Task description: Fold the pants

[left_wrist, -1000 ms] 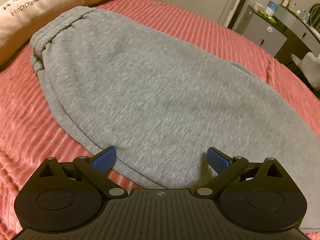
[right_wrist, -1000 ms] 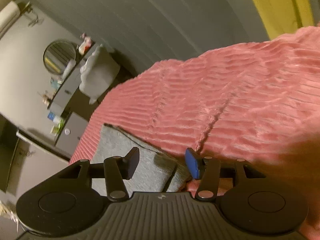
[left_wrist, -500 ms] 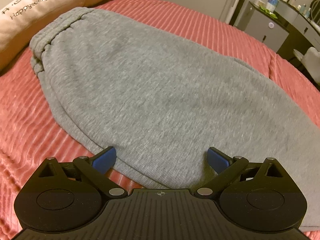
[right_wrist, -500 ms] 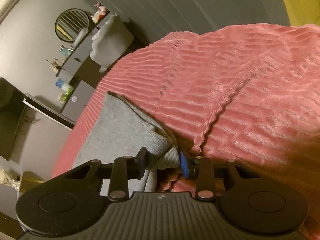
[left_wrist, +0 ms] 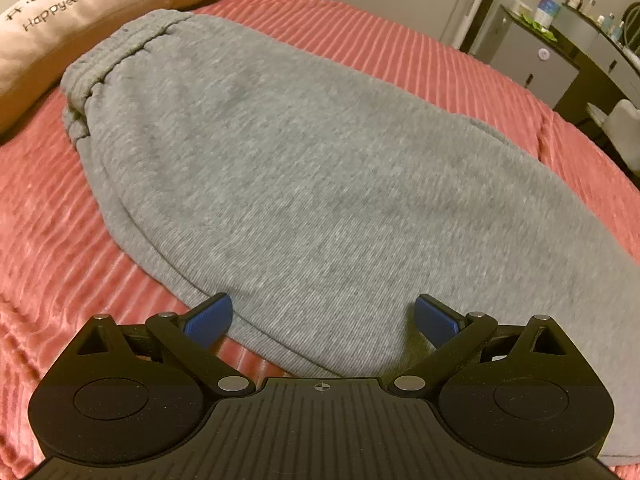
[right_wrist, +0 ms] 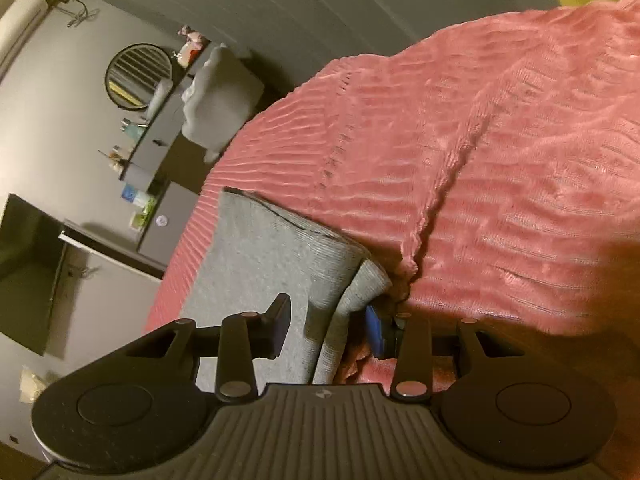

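A: Where were the grey sweatpants (left_wrist: 320, 184)?
B: Flat on the ribbed pink bedspread (left_wrist: 44, 240), folded leg on leg, elastic waistband (left_wrist: 100, 68) far left beside a lettered pillow (left_wrist: 68, 12).
A: And the fingers?
B: The left gripper (left_wrist: 322, 316) gaped wide, holding nothing. The right gripper (right_wrist: 328, 324) had just widened slightly, straddling the bunched cuffs (right_wrist: 348, 296) without pinching them.

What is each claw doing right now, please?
Left claw: open, holding nothing.
Right claw: open, just been opening; pants cuff between its pads, unclamped.
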A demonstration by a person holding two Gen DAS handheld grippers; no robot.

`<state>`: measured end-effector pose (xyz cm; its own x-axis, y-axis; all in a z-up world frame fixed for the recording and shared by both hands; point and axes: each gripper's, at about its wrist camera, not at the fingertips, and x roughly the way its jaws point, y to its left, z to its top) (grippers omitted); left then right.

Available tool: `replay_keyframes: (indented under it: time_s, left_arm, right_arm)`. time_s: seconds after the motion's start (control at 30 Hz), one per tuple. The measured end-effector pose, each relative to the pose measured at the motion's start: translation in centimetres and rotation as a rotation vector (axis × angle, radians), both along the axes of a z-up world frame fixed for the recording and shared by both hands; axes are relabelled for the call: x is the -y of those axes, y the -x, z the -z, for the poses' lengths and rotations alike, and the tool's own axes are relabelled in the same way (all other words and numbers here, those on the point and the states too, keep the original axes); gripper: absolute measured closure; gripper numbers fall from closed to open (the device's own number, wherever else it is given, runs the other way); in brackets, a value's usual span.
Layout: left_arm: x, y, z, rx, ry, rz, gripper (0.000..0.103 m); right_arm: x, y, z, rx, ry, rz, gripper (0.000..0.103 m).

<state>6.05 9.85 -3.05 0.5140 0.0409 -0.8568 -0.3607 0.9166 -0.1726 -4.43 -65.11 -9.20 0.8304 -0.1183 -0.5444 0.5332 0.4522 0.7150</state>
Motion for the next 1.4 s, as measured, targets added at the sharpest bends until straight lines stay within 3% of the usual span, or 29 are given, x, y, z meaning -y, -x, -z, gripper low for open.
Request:
replay_keyframes:
  time_s: [0.17,0.2,0.23,0.27,0.43,0.53,0.63,0.7,0.83,0.93,1.0,1.07,1.1,1.13,1.23,1.27,1.33,1.4]
  left_arm:
    - [-0.2,0.1,-0.1,0.009,0.022,-0.013,0.002]
    - [-0.3,0.2,-0.1,0.011,0.027,-0.016,0.002]
    - [-0.3,0.2,-0.1,0.014,0.031,-0.019,0.002]
    - [-0.4,0.3,-0.2,0.018,0.034,-0.021,0.002]
    - [-0.4,0.9,-1.0,0.064,0.043,-0.015,0.002]
    - [-0.4,1.0,-1.2,0.078,0.051,-0.008,0.002]
    - [-0.6,1.2,-1.4,0.09,0.066,-0.006,0.002]
    - [-0.8,1.4,-1.5,0.1,0.077,-0.009,0.002]
    - [-1.2,2.1,-2.0,0.127,0.089,-0.021,0.002]
    - [-1.5,2.4,-2.2,0.141,0.107,-0.022,0.002]
    - [-1.5,2.5,-2.2,0.145,0.122,-0.013,0.002]
    - [-1.5,2.6,-2.3,0.155,0.134,0.002,0.002]
    - [-1.4,2.7,-2.4,0.164,0.145,0.015,0.002]
    - [-1.3,2.7,-2.5,0.173,0.162,0.036,0.002]
    - [-0.3,2.3,-3.0,0.189,0.192,0.128,0.002]
    - [0.3,2.1,-3.2,0.198,0.191,0.162,0.002]
    - [2.1,1.2,-3.7,0.204,0.215,0.24,0.002]
    - [3.8,-0.3,-3.7,0.187,0.276,0.297,0.002]
  right_arm:
    - [0.2,-1.1,0.1,0.017,-0.013,0.067,0.063]
    - [0.2,-1.5,0.3,0.004,-0.01,0.066,0.07]
    - [0.0,-2.0,0.3,-0.013,0.007,0.062,0.088]
    - [-0.4,-2.3,0.1,-0.028,0.043,0.051,0.09]
    - [-2.1,-3.1,-1.7,-0.07,0.176,0.036,0.092]
    - [-4.2,-4.3,-4.9,-0.072,0.291,0.001,0.092]
    - [-9.6,-7.0,-10.0,-0.039,0.52,-0.135,0.092]
    - [-15.4,-9.1,-12.8,0.015,0.64,-0.297,0.093]
    - [-27.6,-12.4,-13.5,0.089,0.747,-0.678,0.092]
    - [-35.6,-14.4,-9.8,0.036,0.711,-0.939,0.092]
    - [-39.3,-15.8,-5.9,-0.066,0.615,-1.079,0.091]
    - [-41.5,-16.7,-2.5,-0.19,0.534,-1.151,0.084]
    - [-41.7,-16.5,-1.8,-0.208,0.521,-1.135,0.083]
    - [-41.4,-16.0,-1.9,-0.181,0.514,-1.107,0.076]
    - [-37.4,-14.8,-3.2,-0.044,0.258,-1.038,0.052]
    - [-35.4,-14.2,-3.7,-0.003,0.191,-0.975,0.049]
    - [-32.0,-13.1,-4.4,0.019,0.193,-0.848,0.047]
    - [-29.1,-11.8,-4.7,-0.032,0.271,-0.707,0.044]
